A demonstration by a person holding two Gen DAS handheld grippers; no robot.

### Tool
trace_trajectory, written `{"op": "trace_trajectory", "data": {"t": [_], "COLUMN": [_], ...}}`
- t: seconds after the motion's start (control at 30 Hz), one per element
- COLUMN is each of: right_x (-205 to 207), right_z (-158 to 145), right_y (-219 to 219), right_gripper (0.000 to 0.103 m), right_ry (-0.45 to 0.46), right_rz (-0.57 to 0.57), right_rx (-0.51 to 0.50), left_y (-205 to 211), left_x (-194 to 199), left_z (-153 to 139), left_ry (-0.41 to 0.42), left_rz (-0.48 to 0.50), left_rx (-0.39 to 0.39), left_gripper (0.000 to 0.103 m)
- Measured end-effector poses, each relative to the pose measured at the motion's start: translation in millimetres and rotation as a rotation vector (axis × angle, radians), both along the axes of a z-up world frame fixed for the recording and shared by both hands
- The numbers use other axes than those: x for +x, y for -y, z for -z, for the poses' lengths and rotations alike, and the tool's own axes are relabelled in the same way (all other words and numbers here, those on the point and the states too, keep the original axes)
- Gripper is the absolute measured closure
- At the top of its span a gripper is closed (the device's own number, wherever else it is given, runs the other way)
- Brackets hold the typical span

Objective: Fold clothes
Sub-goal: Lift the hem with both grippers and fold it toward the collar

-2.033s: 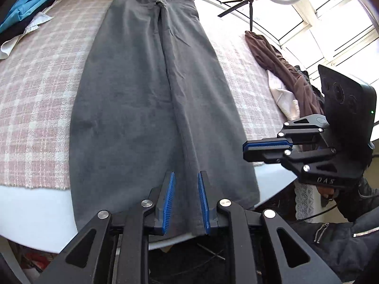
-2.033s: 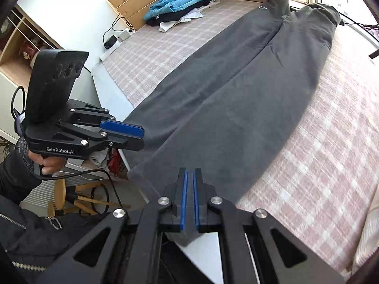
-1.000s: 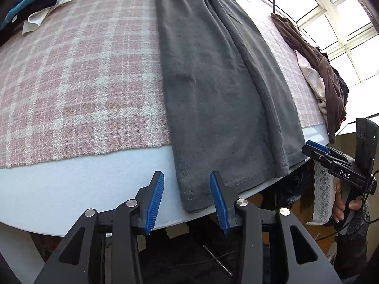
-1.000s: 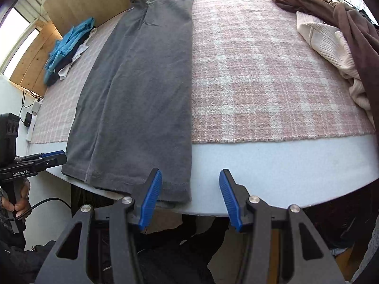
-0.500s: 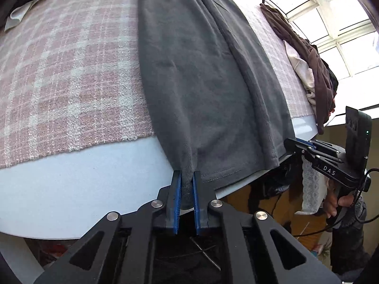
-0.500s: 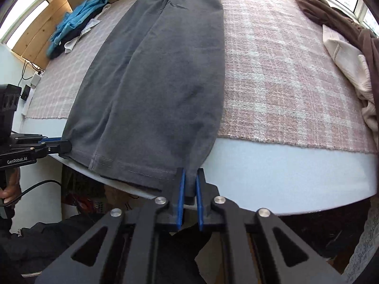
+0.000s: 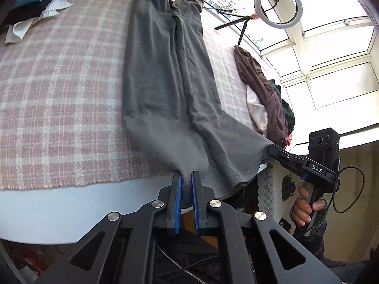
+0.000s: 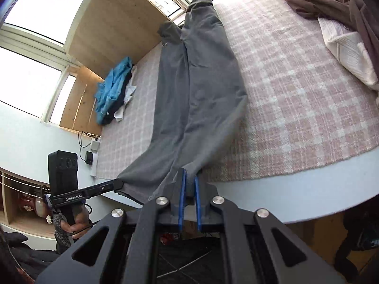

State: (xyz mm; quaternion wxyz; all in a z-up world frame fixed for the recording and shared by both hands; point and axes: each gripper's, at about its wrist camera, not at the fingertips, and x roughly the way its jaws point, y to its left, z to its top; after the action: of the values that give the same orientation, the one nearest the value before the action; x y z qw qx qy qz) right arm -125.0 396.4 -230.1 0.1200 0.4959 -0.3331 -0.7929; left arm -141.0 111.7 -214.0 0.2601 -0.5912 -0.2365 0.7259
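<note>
The grey trousers (image 7: 165,90) lie lengthwise up the middle of the frame on the checked bed (image 7: 59,99), soft, limp and light, best held at the hem corners, where the left gripper (image 7: 186,189) and right gripper (image 8: 188,189) are each clamped on cloth.

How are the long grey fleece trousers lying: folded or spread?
Spread, not folded: long grey fleece trousers lie full length on the checked blanket, only the hems lifted.
</note>
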Motion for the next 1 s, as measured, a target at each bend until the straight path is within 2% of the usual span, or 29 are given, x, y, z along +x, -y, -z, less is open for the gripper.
{"op": "trace_trajectory", "data": {"t": [0.17,0.23,0.37,0.53,0.6,0.67,0.73,0.77,0.8,0.83,0.87,0.9,1.0], "right_x": [-77,-112,-184,-246,-262,-268,-269,-267,-264,-262,-260,-256,-246], "right_z": [-34,-42,-26,34,51,60,58,54,49,45,40,33,12], "right_y": [-16,-27,-48,-64,-64,-70,-78,-83,-89,-95,-100,-105,-101], "right_gripper": [0.096,0.096,0.096,0.093,0.091,0.089,0.081,0.076,0.066,0.059,0.059,0.059,0.059], "right_ry": [-0.045,-0.047,0.01,0.144,0.201,0.239,0.228,0.213,0.198,0.183,0.166,0.134,0.079], "right_rz": [-0.029,-0.037,-0.052,-0.09,-0.104,-0.098,-0.095,-0.091,-0.086,-0.082,-0.077,-0.072,-0.086], "right_rx": [-0.032,-0.04,-0.063,-0.102,-0.09,-0.125,-0.162,-0.184,-0.206,-0.229,-0.248,-0.232,0.036], "left_y": [14,19,14,-3,-4,-1,0,3,5,9,12,15,9], "left_x": [-70,-103,-162,-211,-224,-230,-234,-237,-239,-239,-239,-239,-231], "left_z": [-25,-24,5,64,82,85,76,71,66,62,56,50,44], "left_ry": [-0.101,-0.114,-0.072,0.061,0.123,0.149,0.117,0.1,0.083,0.069,0.041,0.013,-0.068], "left_rz": [-0.075,-0.11,-0.109,-0.09,-0.107,-0.115,-0.096,-0.094,-0.092,-0.091,-0.071,-0.051,0.06], "left_rx": [-0.029,-0.063,-0.114,-0.163,-0.163,-0.12,-0.119,-0.117,-0.116,-0.107,-0.107,-0.108,-0.179], "left_gripper": [0.096,0.097,0.097,0.095,0.09,0.088,0.072,0.068,0.062,0.061,0.061,0.059,0.058]}}
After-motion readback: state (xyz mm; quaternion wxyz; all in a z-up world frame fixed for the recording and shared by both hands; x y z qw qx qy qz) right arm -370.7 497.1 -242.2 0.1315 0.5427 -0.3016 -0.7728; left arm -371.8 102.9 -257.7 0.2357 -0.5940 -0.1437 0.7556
